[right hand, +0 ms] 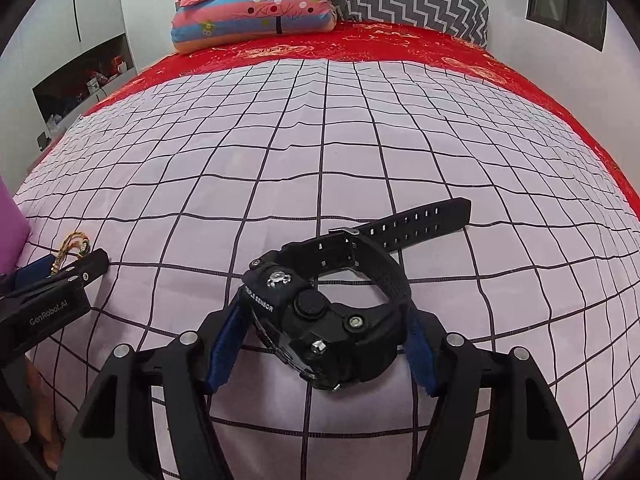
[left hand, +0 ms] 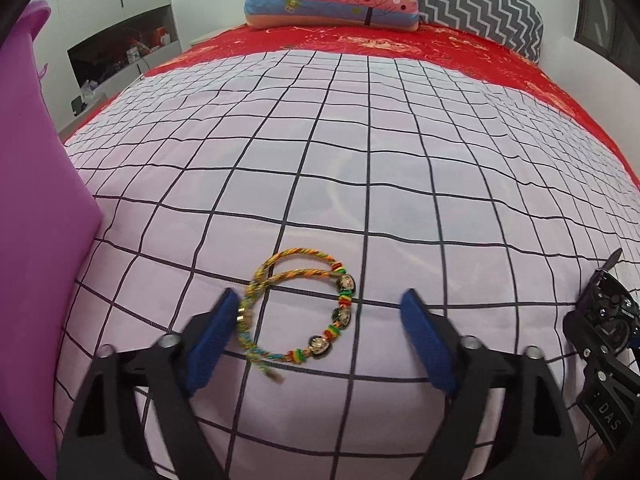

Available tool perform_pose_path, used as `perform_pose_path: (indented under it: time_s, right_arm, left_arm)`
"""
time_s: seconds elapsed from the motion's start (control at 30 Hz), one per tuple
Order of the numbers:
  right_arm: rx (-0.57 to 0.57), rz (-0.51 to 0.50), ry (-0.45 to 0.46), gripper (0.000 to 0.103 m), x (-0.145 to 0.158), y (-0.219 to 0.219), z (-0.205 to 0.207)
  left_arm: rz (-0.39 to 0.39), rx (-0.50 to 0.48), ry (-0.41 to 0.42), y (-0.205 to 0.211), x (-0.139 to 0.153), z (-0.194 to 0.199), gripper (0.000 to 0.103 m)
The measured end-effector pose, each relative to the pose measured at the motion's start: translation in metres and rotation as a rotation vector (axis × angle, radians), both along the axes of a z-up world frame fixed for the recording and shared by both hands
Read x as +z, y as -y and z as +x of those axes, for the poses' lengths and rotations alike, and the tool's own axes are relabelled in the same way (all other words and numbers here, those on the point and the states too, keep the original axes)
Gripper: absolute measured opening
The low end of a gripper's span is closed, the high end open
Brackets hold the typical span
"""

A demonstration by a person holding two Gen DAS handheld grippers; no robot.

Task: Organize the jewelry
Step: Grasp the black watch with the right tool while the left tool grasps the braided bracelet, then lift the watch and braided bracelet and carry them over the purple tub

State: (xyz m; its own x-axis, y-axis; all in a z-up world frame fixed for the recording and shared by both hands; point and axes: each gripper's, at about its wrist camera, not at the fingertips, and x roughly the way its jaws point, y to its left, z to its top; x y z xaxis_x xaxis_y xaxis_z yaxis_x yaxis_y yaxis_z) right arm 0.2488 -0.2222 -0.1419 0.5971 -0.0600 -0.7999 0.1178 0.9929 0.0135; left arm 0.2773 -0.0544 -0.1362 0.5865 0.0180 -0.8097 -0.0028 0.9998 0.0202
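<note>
Left gripper (left hand: 320, 320) hangs low over the bed with its 2 blue pads apart; the braided bracelet (left hand: 298, 312) lies flat on the cloth between them, its cord touching or just beside the left-hand pad while the other pad stands clear. From my right wrist view, the right gripper (right hand: 324, 344) has both blue pads pressed against a black watch (right hand: 320, 328), clamped on the case, with the strap (right hand: 416, 220) trailing away across the cover.

Both pieces rest on a pale lilac grid cover (left hand: 340, 160) ruled with thin dark lines, slightly rippled and spread over a red patterned sheet (left hand: 400, 40) that shows along the far edge and down the right side. At the head of the bed I see a folded striped quilt (left hand: 332, 0) in blue, pink and orange with coloured dots, and beside it a grey-and-white zigzag pillow (left hand: 480, 4). A purple container (left hand: 36, 200) stands at the left edge of my left view, touching the cover. Behind it, white walls hold a dark recessed shelf (left hand: 124, 48) cluttered with small items too blurred to name. A dark window (right hand: 568, 0) sits high on the right wall.
</note>
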Motion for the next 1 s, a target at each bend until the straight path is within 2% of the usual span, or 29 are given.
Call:
perform_pose_path:
  time_s: [0.03, 0.07, 0.13, 0.17, 0.43, 0.83, 1.0]
  right_arm:
    - [0.001, -0.003, -0.001, 0.067, 0.000, 0.000, 0.000]
    - [0.003, -0.006, -0.002, 0.066, 0.000, -0.001, -0.001]
    - [0.006, -0.001, 0.001, 0.066, 0.001, -0.001, -0.002]
    - [0.009, 0.004, 0.002, 0.066, 0.001, 0.000, -0.004]
    - [0.031, 0.065, 0.024, 0.065, 0.007, 0.002, -0.026]
    - [0.069, 0.094, 0.016, 0.065, 0.021, -0.012, -0.104]
    - [0.089, 0.081, 0.020, 0.065, 0.040, -0.021, -0.139]
  left_arm:
    - [-0.008, -0.003, 0.000, 0.002, 0.001, -0.002, 0.054]
    - [-0.014, -0.005, 0.001, 0.003, 0.002, -0.003, 0.047]
    - [-0.029, -0.010, 0.000, 0.004, 0.003, -0.005, 0.017]
    - [-0.046, -0.014, -0.006, 0.004, 0.004, -0.006, 0.012]
    - [-0.112, -0.066, -0.028, 0.003, 0.012, -0.030, 0.011]
    - [-0.133, -0.160, -0.069, 0.016, 0.032, -0.122, 0.011]
    - [-0.152, -0.172, -0.063, 0.010, 0.048, -0.157, 0.011]
